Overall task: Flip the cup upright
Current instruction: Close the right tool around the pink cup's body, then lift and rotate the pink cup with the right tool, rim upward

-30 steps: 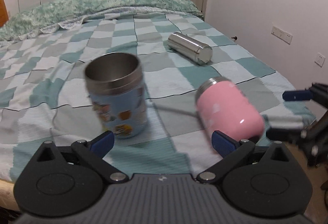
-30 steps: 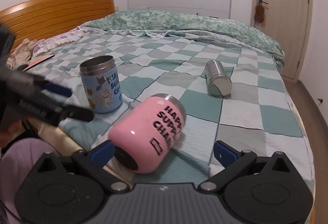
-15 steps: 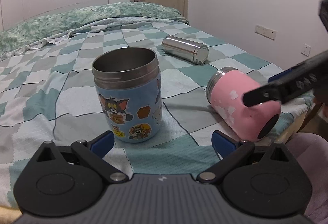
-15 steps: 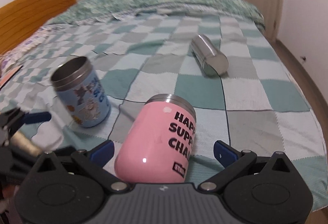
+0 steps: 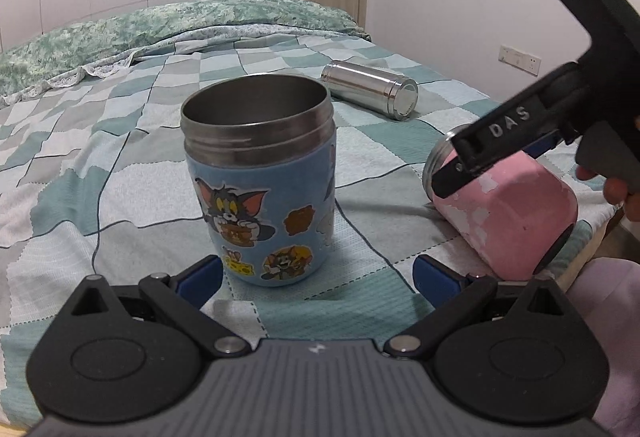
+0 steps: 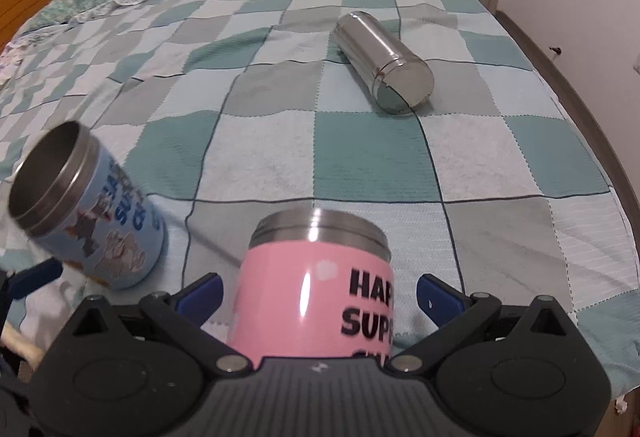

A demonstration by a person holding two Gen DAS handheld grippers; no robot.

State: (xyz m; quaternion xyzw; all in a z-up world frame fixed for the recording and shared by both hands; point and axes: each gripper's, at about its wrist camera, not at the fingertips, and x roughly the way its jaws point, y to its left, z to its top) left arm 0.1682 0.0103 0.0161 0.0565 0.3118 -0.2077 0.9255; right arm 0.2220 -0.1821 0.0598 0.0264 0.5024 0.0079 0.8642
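Note:
A pink cup (image 6: 316, 285) with black lettering lies on its side on the checkered bedspread (image 6: 360, 165), steel rim pointing away from me. My right gripper (image 6: 319, 295) is open, its blue pads either side of the cup, not touching it. The cup also shows in the left wrist view (image 5: 508, 209), with the right gripper's body (image 5: 560, 109) above it. A blue cartoon cup (image 5: 260, 181) stands upright, open end up. My left gripper (image 5: 316, 273) is open just in front of it; it also shows in the right wrist view (image 6: 92, 209).
A steel cylinder (image 6: 384, 61) lies on its side farther back on the bed, also visible in the left wrist view (image 5: 370, 89). A rumpled green quilt (image 5: 160, 25) lies at the head. The bed's near edge is just below both grippers. A wall stands to the right.
My right gripper moved forward over the pink cup, so the cup now lies between its pads. My left gripper moved closer to the upright blue cup.

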